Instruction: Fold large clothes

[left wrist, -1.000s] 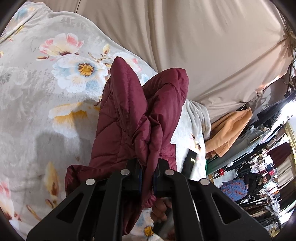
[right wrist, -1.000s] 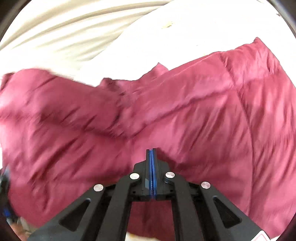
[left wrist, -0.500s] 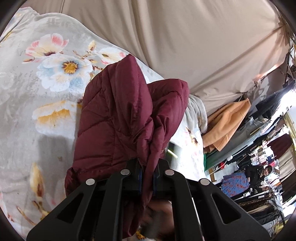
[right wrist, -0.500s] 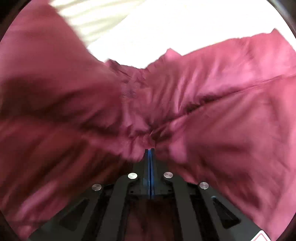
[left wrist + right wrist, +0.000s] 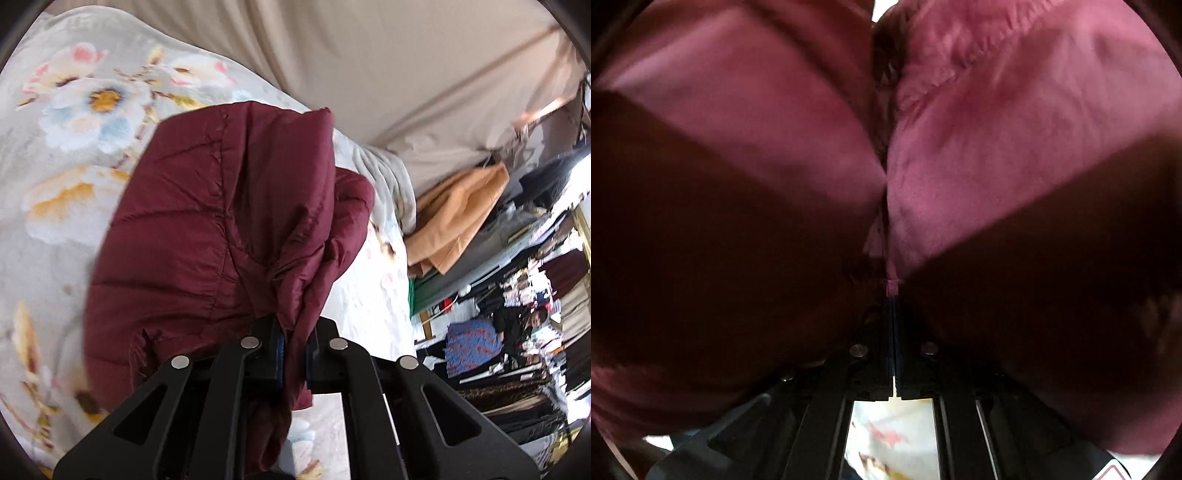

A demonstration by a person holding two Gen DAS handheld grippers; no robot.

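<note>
Both grippers are clamped on the maroon quilted jacket (image 5: pixel 221 229): the left gripper (image 5: pixel 291 350) is closed on a bunched fold, which is held up above the floral bedspread (image 5: pixel 66 155), while the right gripper (image 5: pixel 892 295) is pinched nearly shut on a thin edge of the same fabric, which billows close around its camera and fills almost all of that view. Far to the right, an orange garment (image 5: pixel 461 218) is seen beside a beige curtain (image 5: pixel 369 55).
</note>
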